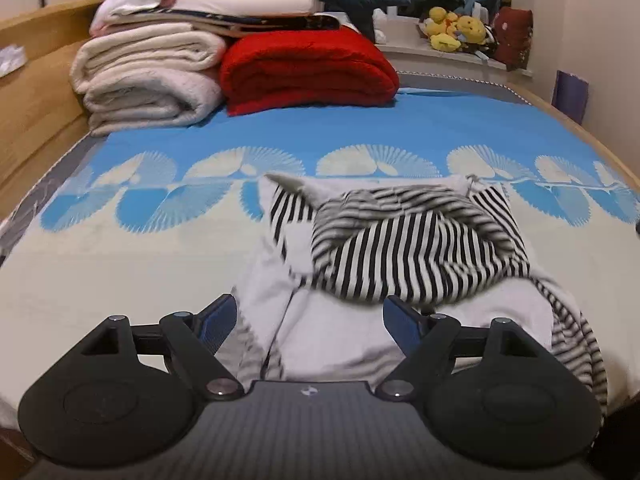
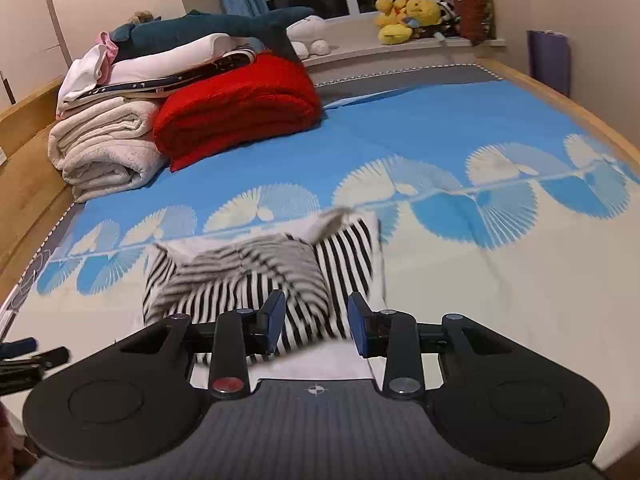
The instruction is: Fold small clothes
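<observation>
Black-and-white striped cloth, a small garment [image 1: 400, 248], lay on the bed just on the near side of the fan-patterned band of the blue and cream bedspread [image 1: 440, 120]. The left wrist view showed a plain white panel of the garment spreading toward the camera and a striped strip trailing off to the right; the right wrist view showed little of that, but it alone caught a dark tool end poking in at its left edge, level with the garment [image 2: 240, 284].

Beyond the garment, at the far left of the bed, sat a folded red blanket [image 1: 308, 68] beside a stack of cream blankets [image 1: 148, 76], with a dark plush shark [image 2: 224, 26] on top. Yellow soft toys [image 2: 404, 16] lined the windowsill behind them.

The left gripper [image 1: 310, 320] hovered over the garment's near edge, angled down, its fingers spread wide and holding nothing. The right gripper [image 2: 316, 320] hung likewise, its fingers partly parted, pads clear of the striped cloth seen between them.
</observation>
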